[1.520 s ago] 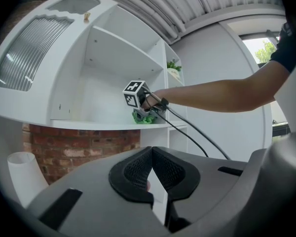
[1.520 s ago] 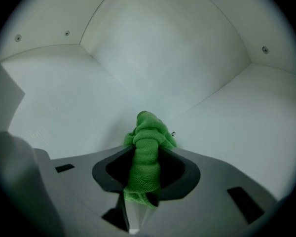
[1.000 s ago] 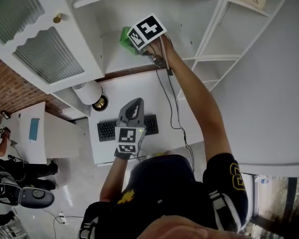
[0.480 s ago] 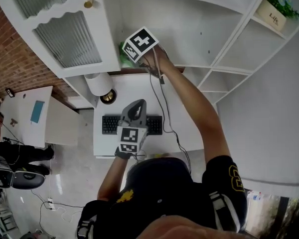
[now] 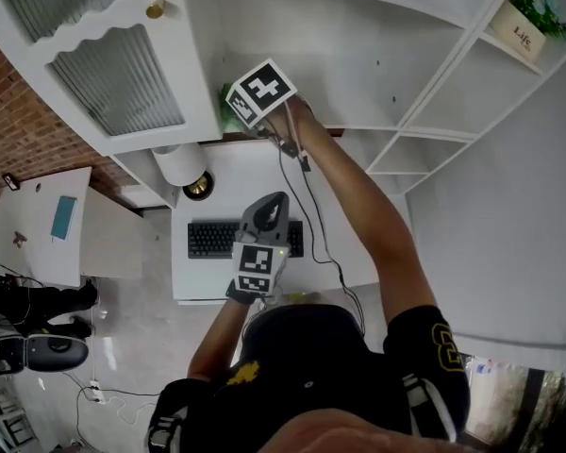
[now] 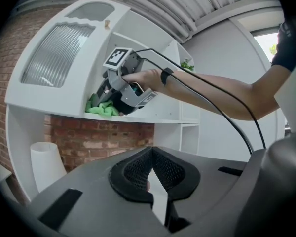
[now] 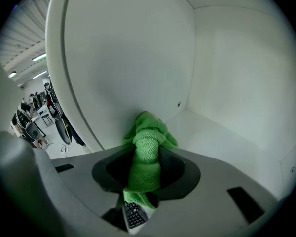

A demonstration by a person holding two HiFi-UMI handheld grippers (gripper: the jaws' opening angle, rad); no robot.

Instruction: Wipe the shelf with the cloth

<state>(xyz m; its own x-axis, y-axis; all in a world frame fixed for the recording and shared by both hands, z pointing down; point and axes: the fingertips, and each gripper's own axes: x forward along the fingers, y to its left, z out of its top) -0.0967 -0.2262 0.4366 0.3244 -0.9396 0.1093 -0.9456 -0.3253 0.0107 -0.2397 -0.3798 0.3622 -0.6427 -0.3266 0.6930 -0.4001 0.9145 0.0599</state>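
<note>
Right tongs (image 7: pixel 147 177) pinch the green cloth (image 7: pixel 149 139), its bunched end at the shelf's (image 7: pixel 222 137) left wall, so the bare shelf lies to the right. Left tongs (image 6: pixel 153 156) are pressed together, empty and well below.

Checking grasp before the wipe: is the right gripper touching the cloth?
Touching. The right gripper view shows the green cloth pinched between the jaws of the right gripper, with its bunched end sticking out past them.
</note>
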